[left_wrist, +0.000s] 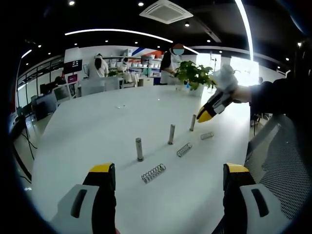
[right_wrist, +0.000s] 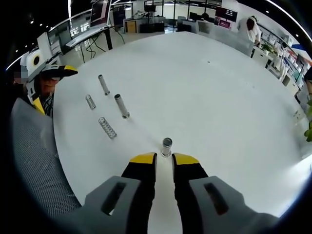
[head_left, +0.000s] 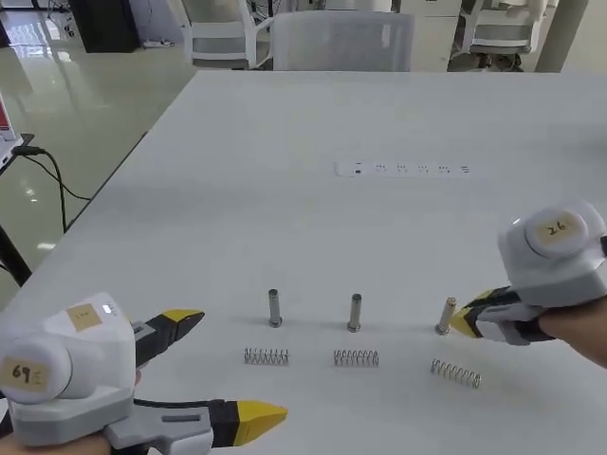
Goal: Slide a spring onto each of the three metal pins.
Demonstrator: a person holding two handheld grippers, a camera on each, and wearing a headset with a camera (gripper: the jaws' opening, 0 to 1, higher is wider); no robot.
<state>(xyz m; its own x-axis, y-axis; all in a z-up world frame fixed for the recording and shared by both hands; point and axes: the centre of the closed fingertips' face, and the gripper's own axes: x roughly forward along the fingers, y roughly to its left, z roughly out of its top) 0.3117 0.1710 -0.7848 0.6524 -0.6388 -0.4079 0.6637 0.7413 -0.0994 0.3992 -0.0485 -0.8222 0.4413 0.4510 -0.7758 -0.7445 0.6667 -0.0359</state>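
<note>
In the head view I see a white table [head_left: 285, 190]. Three metal pins stand up in a row on it: a left pin [head_left: 274, 308], a middle pin [head_left: 355, 312] and a right pin [head_left: 445, 316]. A spring lies flat just in front of each one: a left spring [head_left: 266, 356], a middle spring [head_left: 356, 357] and a right spring [head_left: 456, 373]. No spring is on a pin yet. My left gripper [head_left: 223, 368] is at the bottom left, with its jaws spread wide and nothing in them. My right gripper [head_left: 465, 322] has its yellow tips right beside the right pin. A power strip [head_left: 403, 169] lies farther back.

In the left gripper view the left gripper [left_wrist: 169, 169] has its two jaws far apart, with bare table between them. Ahead I see the pins and springs. The nearest pin [left_wrist: 139, 149] has a spring [left_wrist: 153, 172] lying near it. The right gripper [left_wrist: 209, 111] comes in from the right, near the farthest pin [left_wrist: 193, 123]. A green plant [left_wrist: 195, 73] sits at the far end.

In the right gripper view the right gripper [right_wrist: 164, 160] has its jaws almost together, with a thin gap, and they grip nothing. One pin [right_wrist: 166, 146] stands just past the tips. I cannot tell if they touch it. A spring [right_wrist: 107, 127] lies off to the left
</note>
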